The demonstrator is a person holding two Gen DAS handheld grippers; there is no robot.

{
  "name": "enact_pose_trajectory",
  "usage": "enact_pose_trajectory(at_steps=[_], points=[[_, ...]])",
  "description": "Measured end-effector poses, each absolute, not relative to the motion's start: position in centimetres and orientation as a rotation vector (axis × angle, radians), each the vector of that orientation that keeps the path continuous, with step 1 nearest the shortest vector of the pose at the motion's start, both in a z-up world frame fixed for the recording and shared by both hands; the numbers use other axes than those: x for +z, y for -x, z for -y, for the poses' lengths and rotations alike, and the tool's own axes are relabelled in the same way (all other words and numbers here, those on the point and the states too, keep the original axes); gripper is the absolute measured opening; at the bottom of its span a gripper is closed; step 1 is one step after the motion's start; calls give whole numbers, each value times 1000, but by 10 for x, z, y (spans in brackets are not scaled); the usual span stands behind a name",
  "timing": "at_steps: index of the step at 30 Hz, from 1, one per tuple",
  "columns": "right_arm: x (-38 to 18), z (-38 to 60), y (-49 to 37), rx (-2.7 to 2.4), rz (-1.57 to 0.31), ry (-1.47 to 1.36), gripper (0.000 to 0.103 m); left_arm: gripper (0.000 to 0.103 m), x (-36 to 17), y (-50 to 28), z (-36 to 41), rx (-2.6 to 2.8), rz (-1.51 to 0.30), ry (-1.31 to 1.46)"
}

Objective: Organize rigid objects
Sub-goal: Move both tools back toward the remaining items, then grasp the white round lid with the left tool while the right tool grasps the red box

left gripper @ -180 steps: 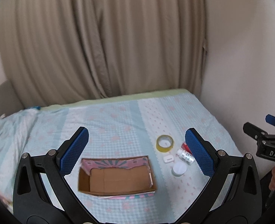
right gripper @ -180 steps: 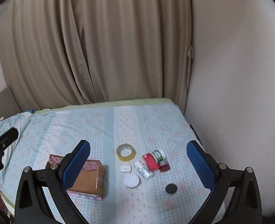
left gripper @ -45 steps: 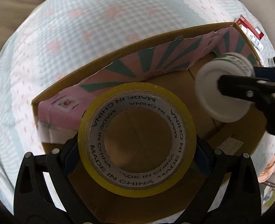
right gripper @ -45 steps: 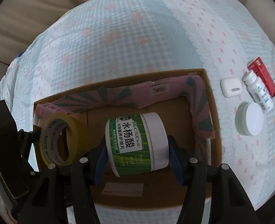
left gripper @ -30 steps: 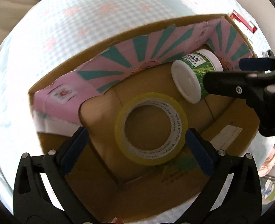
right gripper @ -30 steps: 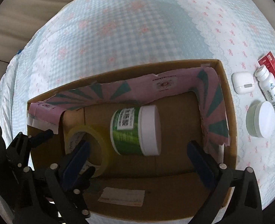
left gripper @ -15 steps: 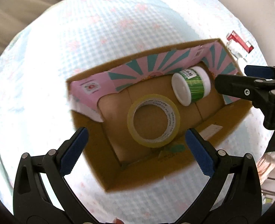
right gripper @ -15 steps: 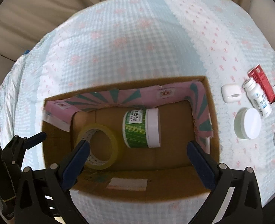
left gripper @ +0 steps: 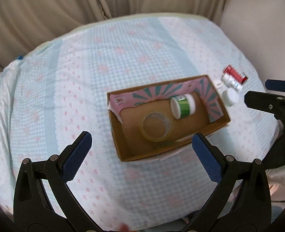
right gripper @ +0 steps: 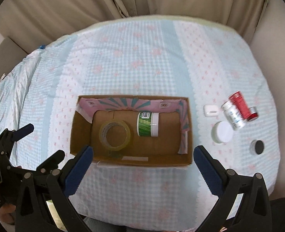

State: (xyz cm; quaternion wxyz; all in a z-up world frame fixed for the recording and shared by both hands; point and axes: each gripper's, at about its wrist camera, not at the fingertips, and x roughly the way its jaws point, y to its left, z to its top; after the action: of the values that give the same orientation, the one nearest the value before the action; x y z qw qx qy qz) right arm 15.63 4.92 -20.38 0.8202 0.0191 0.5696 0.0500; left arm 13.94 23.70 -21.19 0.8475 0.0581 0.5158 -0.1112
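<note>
Left hand-held gripper (left gripper: 140,152) wide, empty — red box (left gripper: 235,72) blurred.

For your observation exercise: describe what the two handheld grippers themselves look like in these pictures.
Both the left gripper and right gripper share one design: black plastic frames with silver pivot screws, and two long fingers faced with ribbed blue pads. No cables show.

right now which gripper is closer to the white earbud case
Right. The right gripper is open on the box's near side, and the earbud case lies on the bedspread just right of the box. The left gripper, also open, sits off the box's far left end.
</note>
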Motion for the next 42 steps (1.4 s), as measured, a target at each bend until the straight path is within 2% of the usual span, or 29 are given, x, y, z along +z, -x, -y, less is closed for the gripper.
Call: enact_pose_trajectory(at_steps=[6,14,21,26,37,42], points=[[-164,-13,-128,73,-1133,-59,103,103,-184,-122,-192,-264,-1026,-143],[-134,88,-107,83,-1063,-102,103,103,-158,-101,-104,-184,-978,-79],[-127,184,-123,143,-998,-56,103,103,-164,-92,-13,-75,-1009,12],[-126,231,-148,140,-974,-34,103,103,-174,-95,43,-70,-1021,-18],[-162,288,-199,103,-966,-50,103,103,-250,-119,130,-197,-1088,-130],[-208,298,-225,106,-983,-12,103,103,-309,-141,142,-202,-1067,-135]])
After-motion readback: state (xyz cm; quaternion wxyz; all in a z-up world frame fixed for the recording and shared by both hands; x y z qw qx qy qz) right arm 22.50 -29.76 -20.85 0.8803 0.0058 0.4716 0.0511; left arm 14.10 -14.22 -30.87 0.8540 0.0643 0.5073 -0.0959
